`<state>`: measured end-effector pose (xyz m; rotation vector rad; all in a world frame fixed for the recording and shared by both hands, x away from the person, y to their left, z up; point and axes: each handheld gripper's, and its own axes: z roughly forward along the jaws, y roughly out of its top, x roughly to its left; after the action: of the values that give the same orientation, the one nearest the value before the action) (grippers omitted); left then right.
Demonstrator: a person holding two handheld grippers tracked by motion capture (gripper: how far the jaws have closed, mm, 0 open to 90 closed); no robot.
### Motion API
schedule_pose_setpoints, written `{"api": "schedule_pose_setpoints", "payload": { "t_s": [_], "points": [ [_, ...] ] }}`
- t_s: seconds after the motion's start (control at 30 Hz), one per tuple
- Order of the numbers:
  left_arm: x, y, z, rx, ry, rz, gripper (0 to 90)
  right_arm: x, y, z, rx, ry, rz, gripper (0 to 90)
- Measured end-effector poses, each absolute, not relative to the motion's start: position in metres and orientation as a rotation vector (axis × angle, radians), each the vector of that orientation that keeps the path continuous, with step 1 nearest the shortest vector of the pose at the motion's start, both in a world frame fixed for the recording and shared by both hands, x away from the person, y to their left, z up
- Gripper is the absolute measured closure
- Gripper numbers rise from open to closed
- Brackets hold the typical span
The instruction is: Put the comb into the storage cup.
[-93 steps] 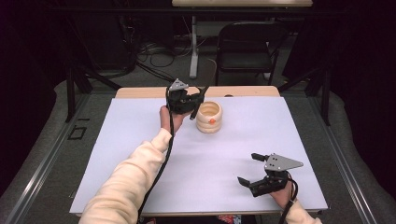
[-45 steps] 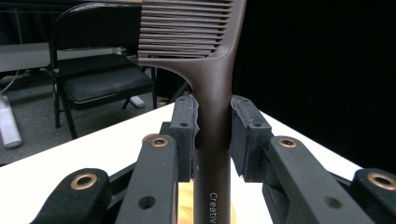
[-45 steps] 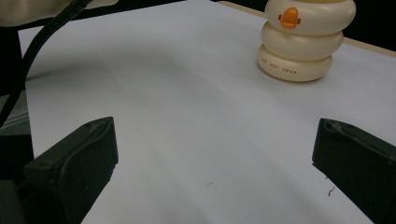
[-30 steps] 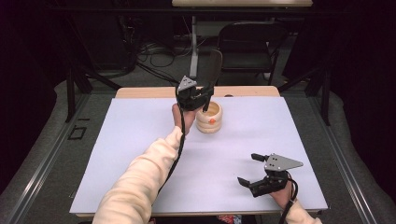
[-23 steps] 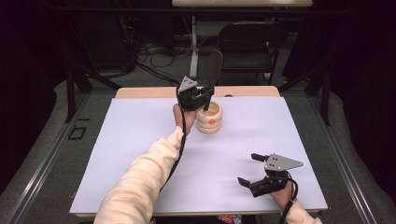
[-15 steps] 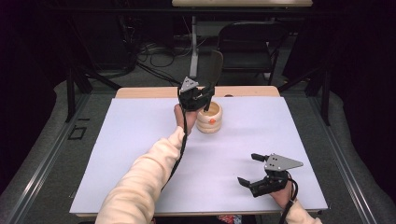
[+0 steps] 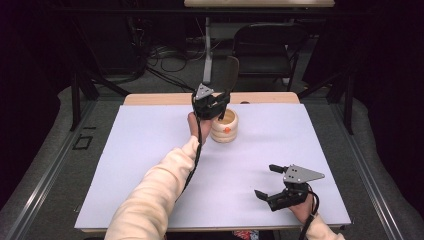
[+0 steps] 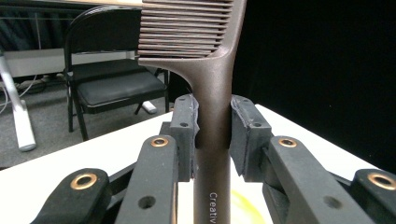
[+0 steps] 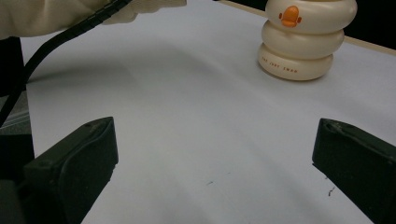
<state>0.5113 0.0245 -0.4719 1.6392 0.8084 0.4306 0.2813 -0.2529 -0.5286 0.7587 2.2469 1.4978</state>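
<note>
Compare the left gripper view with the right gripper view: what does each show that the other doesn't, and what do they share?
Left gripper view: the left gripper shut on the handle of a brown comb held upright, teeth at top, with a black folding chair on the floor behind.

Right gripper view: the open right gripper, a cream duck-faced holder standing on the sheet, and a cream sleeve with its black cable.

Both: the white table cover.

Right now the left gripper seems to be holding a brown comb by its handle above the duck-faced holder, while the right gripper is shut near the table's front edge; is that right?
Not quite: the right gripper is open, its jaws standing wide apart in the right gripper view. The rest holds: the left gripper clamps the brown comb by its handle above the duck-faced holder.
</note>
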Motion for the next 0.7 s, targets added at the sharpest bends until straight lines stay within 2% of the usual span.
{"api": "schedule_pose_setpoints", "payload": {
  "t_s": [0.7],
  "points": [
    [0.5134, 0.021, -0.4755, 1.68, 0.786, 0.434, 72.8, 0.2812, -0.2532, -0.5286, 0.76, 2.243, 1.501, 0.0]
  ]
}}
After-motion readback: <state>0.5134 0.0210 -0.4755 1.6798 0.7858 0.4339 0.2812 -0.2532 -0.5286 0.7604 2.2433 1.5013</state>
